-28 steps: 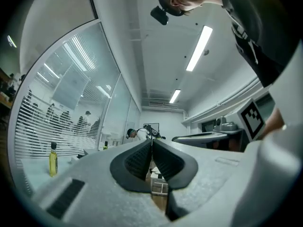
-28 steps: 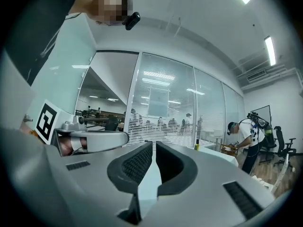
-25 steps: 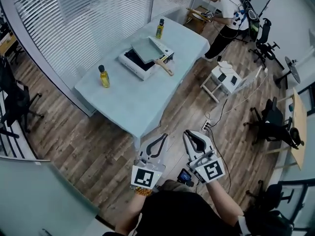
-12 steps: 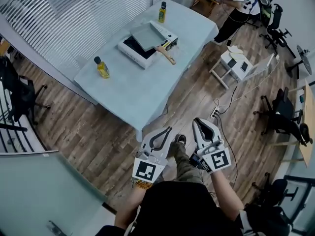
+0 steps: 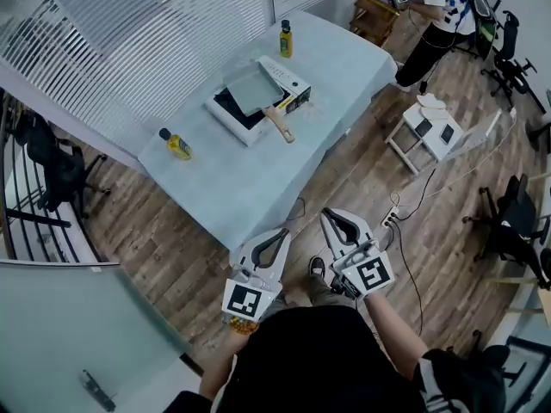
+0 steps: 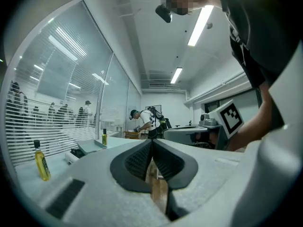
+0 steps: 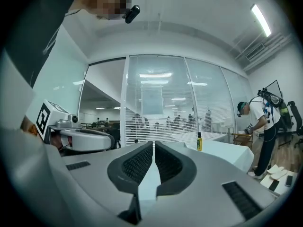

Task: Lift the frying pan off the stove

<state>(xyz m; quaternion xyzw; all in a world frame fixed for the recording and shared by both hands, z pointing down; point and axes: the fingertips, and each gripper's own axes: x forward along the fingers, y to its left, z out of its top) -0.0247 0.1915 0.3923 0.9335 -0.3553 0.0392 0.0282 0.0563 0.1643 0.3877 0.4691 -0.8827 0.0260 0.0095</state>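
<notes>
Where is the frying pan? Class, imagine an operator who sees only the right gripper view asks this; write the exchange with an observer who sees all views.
Observer: The head view shows the frying pan sitting on the stove on the table.
Operator: Which way does its handle point?
Observer: The wooden handle juts past the stove's edge, toward the lower right in the head view.
Operator: Is the left gripper free?
Observer: Yes, the left gripper has its fingers shut on nothing.
</notes>
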